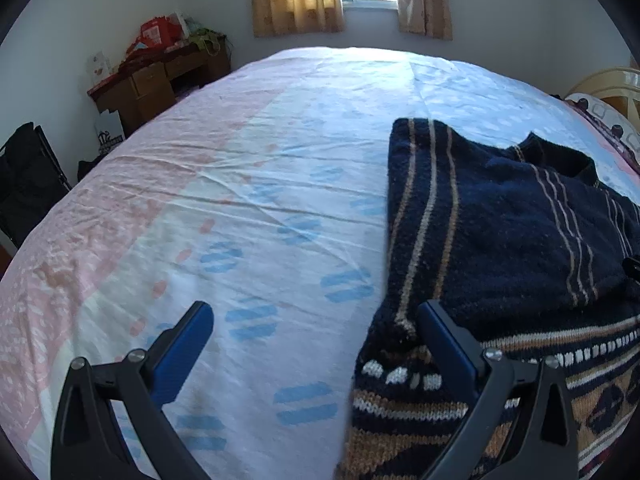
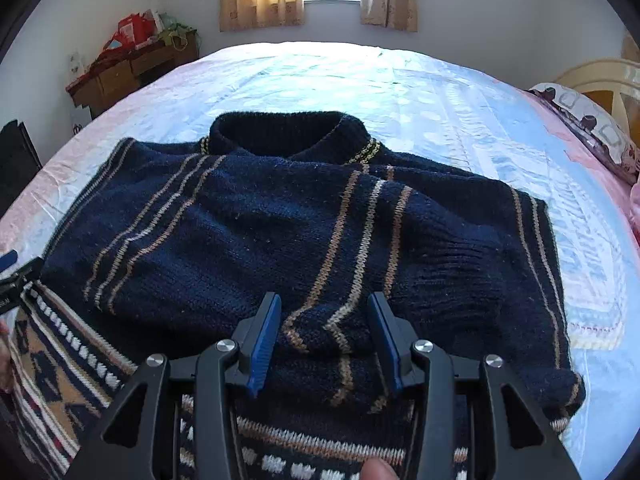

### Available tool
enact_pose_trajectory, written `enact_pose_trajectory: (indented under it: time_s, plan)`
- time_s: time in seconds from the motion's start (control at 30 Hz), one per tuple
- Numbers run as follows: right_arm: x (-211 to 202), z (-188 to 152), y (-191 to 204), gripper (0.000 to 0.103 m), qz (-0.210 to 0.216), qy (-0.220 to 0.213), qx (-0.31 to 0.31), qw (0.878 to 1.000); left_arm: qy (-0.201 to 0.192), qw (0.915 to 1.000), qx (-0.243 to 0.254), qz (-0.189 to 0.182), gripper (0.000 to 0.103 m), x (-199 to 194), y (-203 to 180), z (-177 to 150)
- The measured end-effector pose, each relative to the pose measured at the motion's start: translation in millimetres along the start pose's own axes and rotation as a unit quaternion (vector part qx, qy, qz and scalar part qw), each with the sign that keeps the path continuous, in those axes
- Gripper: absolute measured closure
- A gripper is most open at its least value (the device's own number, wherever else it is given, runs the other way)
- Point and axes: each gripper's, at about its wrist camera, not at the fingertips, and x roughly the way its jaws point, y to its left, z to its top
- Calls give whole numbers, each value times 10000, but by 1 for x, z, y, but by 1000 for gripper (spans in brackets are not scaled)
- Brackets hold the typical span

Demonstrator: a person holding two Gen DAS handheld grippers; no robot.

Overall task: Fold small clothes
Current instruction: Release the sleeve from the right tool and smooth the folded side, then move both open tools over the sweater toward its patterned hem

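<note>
Navy knit sweater [image 2: 280, 240] lies on my bed sheet [image 2: 440, 92], sleeves folded across its chest.

From my right wrist view the collar sits at twelve o'clock and the patterned tan-and-white hem at six; my right gripper [image 2: 326, 346] hangs over the lower middle of the sweater, jaws parted around a bunched ridge of striped knit, though I cannot tell if the blue pads pinch it. My left gripper [image 1: 316, 354] is spread wide at the sweater's left edge: its right finger rests on the wool near the hem, its left finger over bare sheet at eight o'clock.
</note>
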Motion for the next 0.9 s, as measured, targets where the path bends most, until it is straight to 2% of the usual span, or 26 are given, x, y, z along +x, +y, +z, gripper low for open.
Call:
enact_pose_trajectory:
  time_s: [0.17,0.47,0.9]
  plan:
    - [-7,-9,1,56,-86,79,-189,9998,-31,9999,152,-9,0,-5,-6,-2]
    - [-36,-26,-19,56,-119,43,10,9999,-256,9988,389,-156,0,-37,-10,-9]
    - [-87,-74,2,56,165,-53,-190,9997,-512,9957,531,-569,0,-95,-15,-38]
